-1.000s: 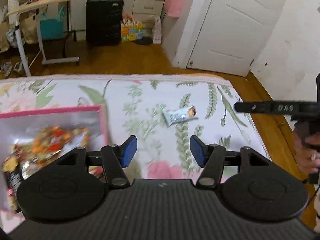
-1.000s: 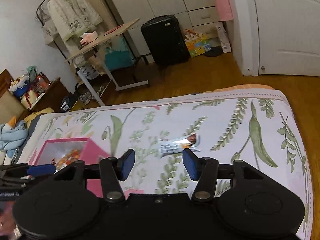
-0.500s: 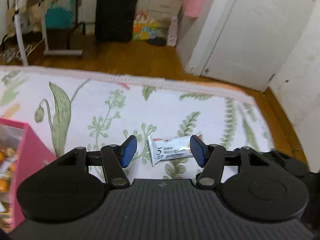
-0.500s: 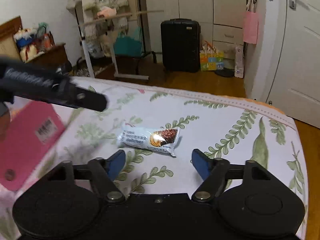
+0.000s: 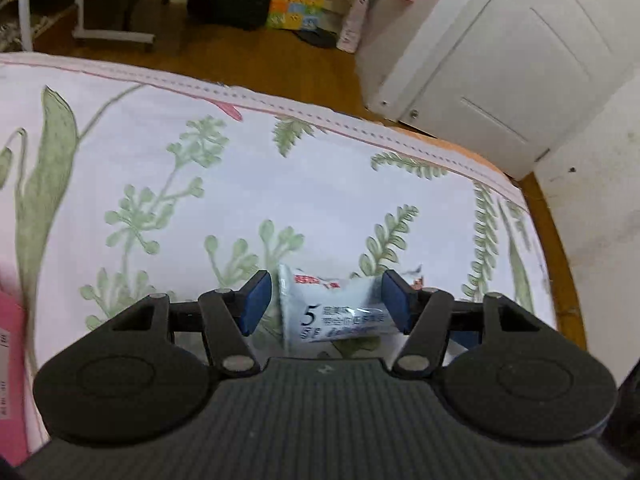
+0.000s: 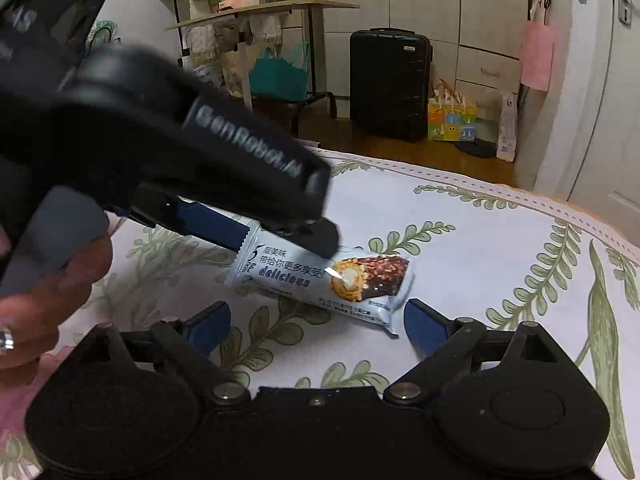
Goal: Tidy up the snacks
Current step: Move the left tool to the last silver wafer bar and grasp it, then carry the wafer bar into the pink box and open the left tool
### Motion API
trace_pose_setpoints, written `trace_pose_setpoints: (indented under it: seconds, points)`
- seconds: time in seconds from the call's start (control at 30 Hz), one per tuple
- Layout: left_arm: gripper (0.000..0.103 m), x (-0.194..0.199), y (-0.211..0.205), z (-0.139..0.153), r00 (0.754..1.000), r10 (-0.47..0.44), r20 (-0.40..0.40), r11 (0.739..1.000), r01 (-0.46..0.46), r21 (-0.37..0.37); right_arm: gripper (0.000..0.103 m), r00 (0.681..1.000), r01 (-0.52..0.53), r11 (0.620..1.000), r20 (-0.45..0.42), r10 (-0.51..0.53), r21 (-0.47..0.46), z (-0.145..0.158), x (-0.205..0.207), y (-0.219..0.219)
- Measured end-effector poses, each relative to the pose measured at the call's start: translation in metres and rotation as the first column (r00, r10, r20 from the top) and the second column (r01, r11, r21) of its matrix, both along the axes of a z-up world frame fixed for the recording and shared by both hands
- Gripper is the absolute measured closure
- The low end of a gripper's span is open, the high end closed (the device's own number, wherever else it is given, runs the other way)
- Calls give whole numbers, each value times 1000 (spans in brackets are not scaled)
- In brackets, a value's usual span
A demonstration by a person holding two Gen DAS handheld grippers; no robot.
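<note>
A white-wrapped chocolate snack bar [image 6: 320, 280] lay on the bed [image 6: 500, 248], on a sheet printed with green ferns and leaves, not far from the foot edge. Its wrapper carried blue lettering on the left part and a picture of a nut-coated chocolate bar on the right part.

In the right wrist view the left tool [image 6: 256, 232] came in from the upper left, held in a hand [image 6: 44, 300] with a ring on one finger. Its two fingers straddled the lettered end of the snack bar, one blue pad behind the wrapper and one black finger lying over its top edge. In the left wrist view [image 5: 326, 304] the same end of the bar sat between the blue pads: the right pad was at or against the wrapper, while a narrow gap showed beside the left pad, so the tool was released around the bar rather than clenched on it.

The right tool [image 6: 316, 326] hovered just beside the pictured end of the bar, its jaws opening wide, with nothing between its pads; the wrapper's lower corner lay just ahead of them.

A pink bag [image 5: 12, 360] showed at the left edge of the left wrist view. Beyond the bed stood a black suitcase [image 6: 390, 84] on the wooden floor, a colourful gift bag [image 6: 452, 120] beside it, and a white door [image 5: 512, 64].
</note>
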State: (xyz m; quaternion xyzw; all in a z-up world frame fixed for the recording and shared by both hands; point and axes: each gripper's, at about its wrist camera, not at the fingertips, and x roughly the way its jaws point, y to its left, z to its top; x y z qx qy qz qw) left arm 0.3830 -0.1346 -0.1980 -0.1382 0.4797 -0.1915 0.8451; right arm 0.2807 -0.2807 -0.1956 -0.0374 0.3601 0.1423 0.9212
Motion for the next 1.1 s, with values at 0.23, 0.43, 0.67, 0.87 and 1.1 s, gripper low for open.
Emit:
trace_pose_setpoints:
  seconds: [0.23, 0.43, 0.67, 0.87, 1.1]
  points:
    - [52, -25, -3, 11, 997, -75, 16, 996, 74, 46, 30, 985, 170, 980, -11, -170, 108, 9, -15, -1]
    - [52, -49, 2, 27, 990, -141, -2, 988, 141, 59, 24, 982, 186, 971, -15, -186, 151, 19, -49, 4]
    - [49, -88, 6, 58, 972, -237, -7, 969, 236, 67, 15, 974, 226, 943, -34, -225, 245, 48, -92, 8]
    - [48, -128, 9, 93, 947, -320, 42, 942, 313, 120, 14, 969, 244, 949, -8, -247, 198, 78, -131, 30]
    - [47, -170, 21, 106, 925, -378, 29, 911, 366, 190, 14, 958, 281, 936, -11, -285, 214, 93, -165, 48]
